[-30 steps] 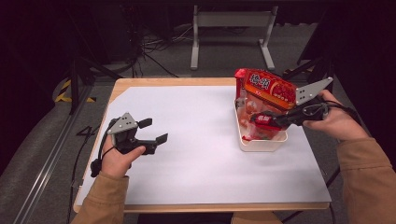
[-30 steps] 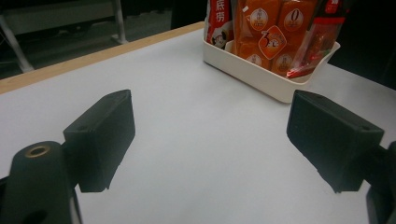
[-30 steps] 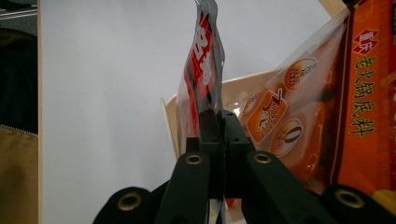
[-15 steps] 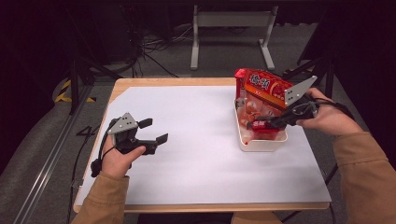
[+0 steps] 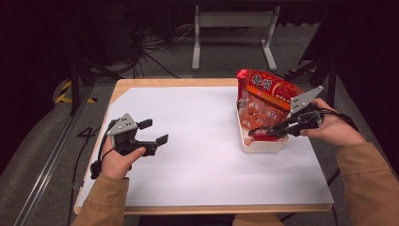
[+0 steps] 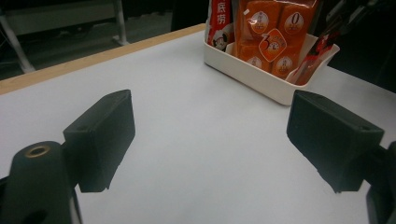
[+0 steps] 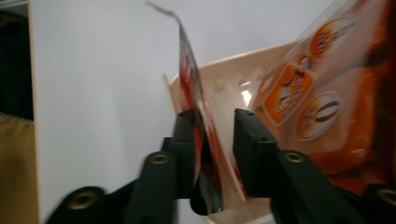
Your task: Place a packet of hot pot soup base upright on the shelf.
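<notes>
Over the last second the right hand [image 5: 331,128] has drawn in toward the white tub [image 5: 261,143], bringing the right gripper [image 5: 263,133] lower and farther over its near end, while the left hand [image 5: 120,157] has stayed where it was on the left side of the table [image 5: 188,155].

The right forearm, in a tan sleeve [image 5: 369,181], comes in from the lower right corner, and the hand reaches leftward with the gripper pointing toward the tub. The grey plate [image 5: 305,99] on the gripper tilts up beside the big red bag [image 5: 263,96], which stands upright in the tub's far end and leans toward the hand. In the right gripper view the two black jaws stand a narrow gap apart with a thin red packet [image 7: 198,140] on edge between them; the packet lies against the left jaw, and whether the other jaw touches it I cannot tell. The packet's upper edge rises past the tub's rim, and its lower end hangs below the jaws. To the right of it sits the orange front of the big bag.

The left forearm comes in from the bottom left, with the hand resting low on the white table cover and the left gripper [image 5: 153,133] pointing right, toward the tub. Its jaws are spread wide with nothing between them; the left gripper view looks across bare white surface to the tub well beyond.
</notes>
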A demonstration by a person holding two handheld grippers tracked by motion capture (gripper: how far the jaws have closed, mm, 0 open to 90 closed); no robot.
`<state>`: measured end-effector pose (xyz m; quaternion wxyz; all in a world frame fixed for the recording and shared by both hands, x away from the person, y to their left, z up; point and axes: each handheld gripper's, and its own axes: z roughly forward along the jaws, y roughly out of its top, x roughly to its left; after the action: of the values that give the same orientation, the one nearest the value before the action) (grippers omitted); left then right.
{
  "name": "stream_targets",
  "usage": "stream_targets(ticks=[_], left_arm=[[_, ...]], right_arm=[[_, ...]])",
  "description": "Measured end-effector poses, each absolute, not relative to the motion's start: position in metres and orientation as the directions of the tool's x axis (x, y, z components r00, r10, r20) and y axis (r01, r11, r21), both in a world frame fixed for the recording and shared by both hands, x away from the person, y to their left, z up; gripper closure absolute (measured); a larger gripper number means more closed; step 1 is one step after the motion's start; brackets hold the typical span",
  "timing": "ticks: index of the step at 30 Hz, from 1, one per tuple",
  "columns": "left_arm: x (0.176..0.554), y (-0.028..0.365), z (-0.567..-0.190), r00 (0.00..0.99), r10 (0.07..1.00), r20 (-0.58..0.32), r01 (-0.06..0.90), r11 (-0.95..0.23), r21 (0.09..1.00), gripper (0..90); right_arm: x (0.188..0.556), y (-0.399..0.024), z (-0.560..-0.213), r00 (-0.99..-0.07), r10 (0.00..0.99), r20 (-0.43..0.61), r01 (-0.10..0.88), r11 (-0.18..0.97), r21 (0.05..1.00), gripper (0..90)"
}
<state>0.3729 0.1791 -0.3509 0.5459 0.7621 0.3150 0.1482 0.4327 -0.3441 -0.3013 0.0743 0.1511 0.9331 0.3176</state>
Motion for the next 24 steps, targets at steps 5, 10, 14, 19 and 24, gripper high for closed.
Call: stream_targets(ticks=[5,10,14,19,24], left_arm=[[0.369,0.179,-0.351,0.761,0.638,-0.118,0.316,-0.205,0.926,15.3],[0.359,0.184,-0.352,0.759,0.644,-0.100,0.307,-0.218,0.926,14.7],[0.350,0.191,-0.355,0.755,0.649,-0.094,0.306,-0.222,0.926,14.4],[0.340,0.202,-0.364,0.745,0.660,-0.096,0.316,-0.222,0.922,14.0],[0.333,0.212,-0.374,0.736,0.670,-0.099,0.319,-0.214,0.923,13.7]], right_arm=[[0.423,-0.347,-0.294,-0.909,0.414,-0.054,0.245,0.634,0.734,40.5],[0.406,-0.349,-0.285,-0.863,0.498,-0.085,0.235,0.546,0.804,39.9],[0.387,-0.350,-0.283,-0.814,0.572,-0.097,0.233,0.476,0.848,39.6],[0.361,-0.348,-0.293,-0.769,0.636,-0.071,0.242,0.392,0.887,39.1],[0.343,-0.344,-0.314,-0.744,0.665,-0.062,0.255,0.369,0.893,38.2]])
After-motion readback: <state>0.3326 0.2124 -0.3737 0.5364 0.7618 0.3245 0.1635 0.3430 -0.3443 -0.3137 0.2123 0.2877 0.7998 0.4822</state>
